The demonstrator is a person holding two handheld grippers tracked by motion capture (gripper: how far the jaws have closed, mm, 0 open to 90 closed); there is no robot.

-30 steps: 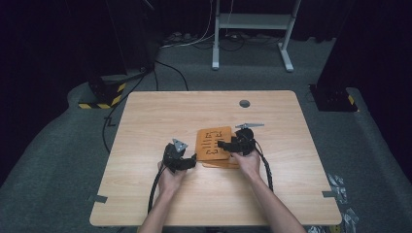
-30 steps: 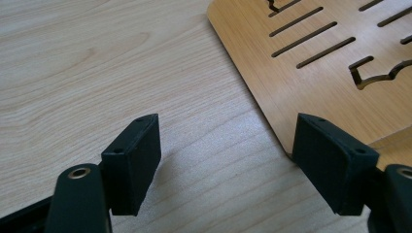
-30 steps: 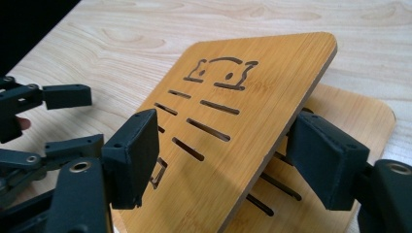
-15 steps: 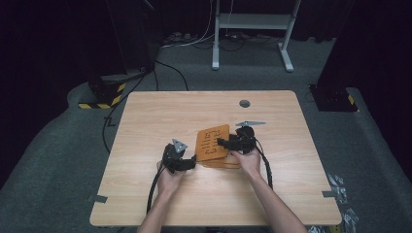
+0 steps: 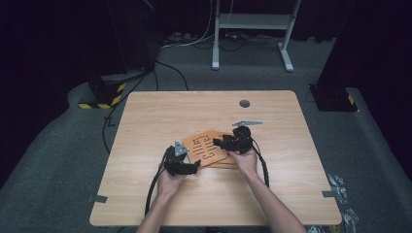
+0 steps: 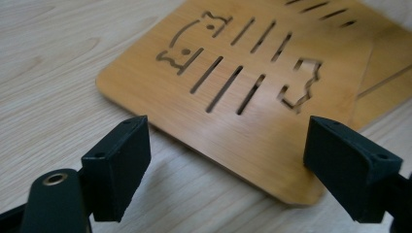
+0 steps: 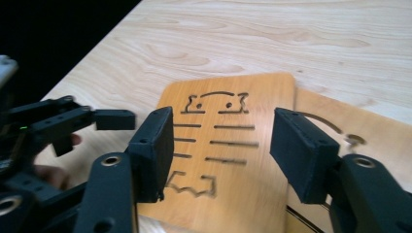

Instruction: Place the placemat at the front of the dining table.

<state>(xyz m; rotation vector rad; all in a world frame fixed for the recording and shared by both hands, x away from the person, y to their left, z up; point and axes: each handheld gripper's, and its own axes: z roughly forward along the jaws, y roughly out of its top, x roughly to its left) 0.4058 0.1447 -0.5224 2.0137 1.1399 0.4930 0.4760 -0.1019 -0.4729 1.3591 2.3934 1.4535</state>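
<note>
Trivets, 2 flat orange wooden ones with cat cutouts and slots, sit stacked mid-table, top trivet [image 5: 205,147] skewed over the lower trivet [image 5: 227,162]. Left gripper [image 5: 194,167] hangs spread wide at its near edge. Right gripper [image 5: 218,142] has just been closing over the top one, pads not pinching anything.

The light wood-grain surface [image 5: 145,116] sits on a grey carpeted floor [image 5: 53,160]. A small dark round disc [image 5: 244,103] lies on the surface toward one o'clock. Off the surface at eleven o'clock stands a black base edged with yellow-and-black hazard tape [image 5: 104,94], with black cables [image 5: 167,68] trailing across the floor near it. At twelve o'clock stands a white metal frame [image 5: 252,22] on two feet. At two o'clock sits another black base [image 5: 335,97]. Strips of grey tape [image 5: 97,198] mark the floor at seven o'clock.
</note>
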